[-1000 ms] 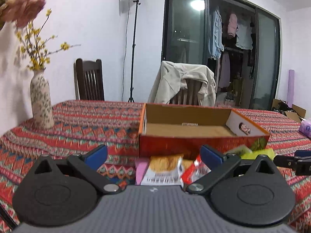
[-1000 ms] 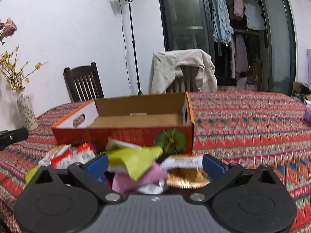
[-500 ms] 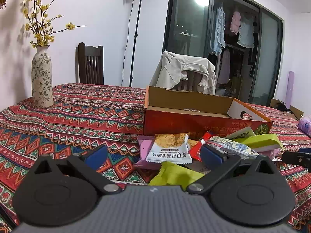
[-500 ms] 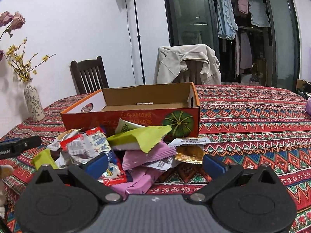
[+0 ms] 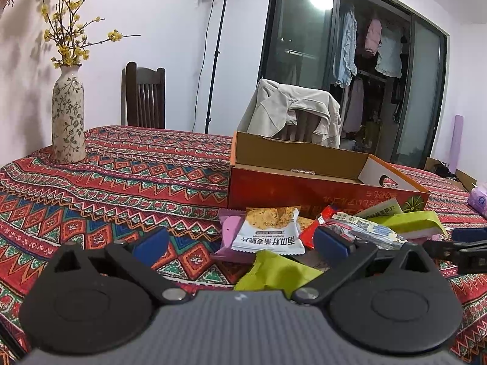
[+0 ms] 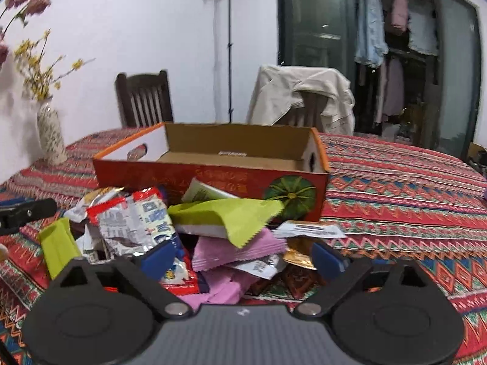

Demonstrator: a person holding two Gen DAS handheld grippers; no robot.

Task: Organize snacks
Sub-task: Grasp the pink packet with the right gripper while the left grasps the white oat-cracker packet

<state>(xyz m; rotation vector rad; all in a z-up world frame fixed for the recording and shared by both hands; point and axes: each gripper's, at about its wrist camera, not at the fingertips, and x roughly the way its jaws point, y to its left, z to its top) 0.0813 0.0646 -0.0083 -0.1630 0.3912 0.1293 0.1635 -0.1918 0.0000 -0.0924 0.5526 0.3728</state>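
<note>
A pile of snack packets lies on the table in front of an open orange cardboard box (image 5: pixel 322 182), which looks empty in the right wrist view (image 6: pixel 213 170). The pile holds a white cracker packet (image 5: pixel 269 231), green packets (image 6: pixel 225 216), pink packets (image 6: pixel 237 249) and a red-and-white packet (image 6: pixel 134 222). My left gripper (image 5: pixel 240 243) is open and empty, just above the pile's near left side. My right gripper (image 6: pixel 240 258) is open and empty, over the pile's near right side. Each gripper shows at the edge of the other's view.
A patterned red tablecloth (image 5: pixel 127 176) covers the table. A flowered vase (image 5: pixel 67 118) stands at the far left. Two chairs stand behind the table, one draped with a beige jacket (image 5: pixel 295 112). A purple pack (image 5: pixel 478 197) lies at the far right.
Both grippers have risen and pulled back a little, so more of the snack pile and the box's inside shows. Both stayed open.
</note>
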